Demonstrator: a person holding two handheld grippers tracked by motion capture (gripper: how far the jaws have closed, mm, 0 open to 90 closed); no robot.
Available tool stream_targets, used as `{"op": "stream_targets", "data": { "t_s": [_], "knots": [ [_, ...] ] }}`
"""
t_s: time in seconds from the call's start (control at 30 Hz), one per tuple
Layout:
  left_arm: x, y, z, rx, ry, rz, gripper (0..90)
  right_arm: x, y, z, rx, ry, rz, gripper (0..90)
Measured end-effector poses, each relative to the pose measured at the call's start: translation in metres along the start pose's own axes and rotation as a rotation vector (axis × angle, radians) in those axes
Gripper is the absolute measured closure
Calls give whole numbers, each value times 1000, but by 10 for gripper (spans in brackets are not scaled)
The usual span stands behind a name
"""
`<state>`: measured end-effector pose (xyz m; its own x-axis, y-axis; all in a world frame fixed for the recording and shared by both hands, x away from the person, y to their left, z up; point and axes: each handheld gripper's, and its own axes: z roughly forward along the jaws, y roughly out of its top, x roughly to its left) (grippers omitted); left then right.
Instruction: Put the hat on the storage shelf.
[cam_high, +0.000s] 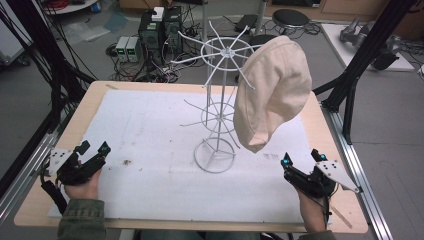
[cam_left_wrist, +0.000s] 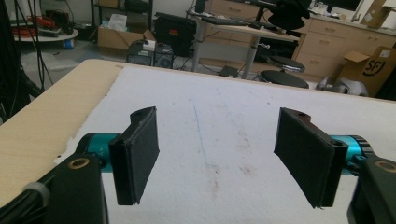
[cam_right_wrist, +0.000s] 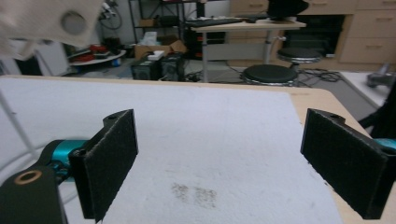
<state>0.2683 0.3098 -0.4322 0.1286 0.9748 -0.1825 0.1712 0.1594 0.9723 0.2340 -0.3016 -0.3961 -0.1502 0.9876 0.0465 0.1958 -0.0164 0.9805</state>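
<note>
Both the left gripper (cam_high: 93, 148) and right gripper (cam_high: 301, 157) gape wide and empty near the mat's (cam_high: 150, 130) front corners, flanking the hat-hung (cam_high: 272, 92) wire stand (cam_high: 216, 107).

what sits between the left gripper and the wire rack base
In the high view, between left gripper and wire rack: bare white mat, one small dark speck.

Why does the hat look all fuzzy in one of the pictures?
In the right gripper view the cream hat sits very close at the top left corner, so it blurs; in the high view the same hat hangs sharp on the white wire rack.
</note>
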Motion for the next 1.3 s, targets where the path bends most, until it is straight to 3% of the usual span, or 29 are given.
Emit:
{"op": "stream_targets", "data": {
  "t_s": [0.23,0.57,0.67,0.8,1.3],
  "knots": [
    [-1,0,1,2,-2,7,304,2,-14,2,14,-75,-4,101],
    [-2,0,0,-7,2,15,306,-5,-29,3,-2,-188,31,101],
    [-3,0,1,-7,4,21,306,-8,-33,4,-11,-219,84,100],
    [-4,0,2,-6,6,26,307,-9,-33,3,-40,-276,39,100],
    [-6,0,2,-1,1,37,306,-12,-34,0,-43,-242,47,100]
  ]
}}
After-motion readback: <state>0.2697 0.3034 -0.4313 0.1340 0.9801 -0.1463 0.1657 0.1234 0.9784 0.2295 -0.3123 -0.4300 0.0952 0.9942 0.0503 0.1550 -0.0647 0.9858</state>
